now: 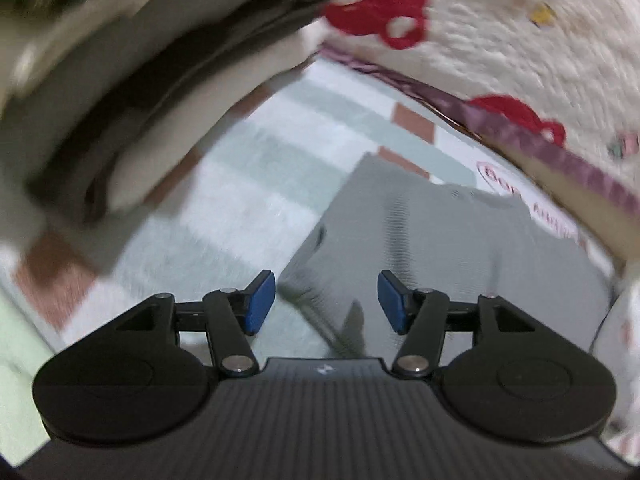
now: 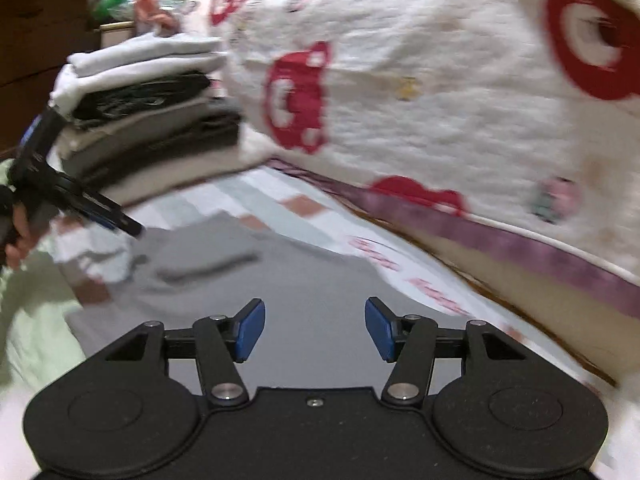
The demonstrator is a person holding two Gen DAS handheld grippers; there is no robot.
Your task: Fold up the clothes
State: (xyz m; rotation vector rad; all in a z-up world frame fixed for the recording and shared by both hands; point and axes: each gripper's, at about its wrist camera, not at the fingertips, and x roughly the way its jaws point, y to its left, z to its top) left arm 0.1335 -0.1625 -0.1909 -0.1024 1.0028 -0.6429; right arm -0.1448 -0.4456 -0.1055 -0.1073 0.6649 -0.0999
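**Both grippers open over a grey garment on the bed**

Surroundings first. A stack of folded clothes (image 2: pixel 148 108) on the left of the right wrist view, white layers on top, black and grey-beige ones beneath, resting on the checked bedsheet (image 2: pixel 256 196) in pale green, white and brown squares. Same stack (image 1: pixel 132 92) large and blurred at the upper left of the left wrist view. A white quilted blanket (image 2: pixel 440 92) printed with red shapes filling the upper right of both views, heaped up as a wall along the far side of the sheet, edged by a purple border band (image 2: pixel 520 240); seen also from the left wrist (image 1: pixel 540 60). Dark wooden furniture (image 2: pixel 36 20) in the far upper left corner, details too blurred to tell.

Now the task's thing. A grey garment (image 1: pixel 460 248) spread flat on the sheet, directly ahead of and below the left gripper (image 1: pixel 326 300), blue pads wide apart, nothing between them. Same grey garment (image 2: pixel 304 280) under and in front of the right gripper (image 2: pixel 314 330), fingers likewise spread wide and empty. Left gripper also visible from the right wrist (image 2: pixel 60 196), held by a hand (image 2: pixel 16 236), near the garment's left edge and just in front of the stack. Contact with the cloth impossible to tell from either view.
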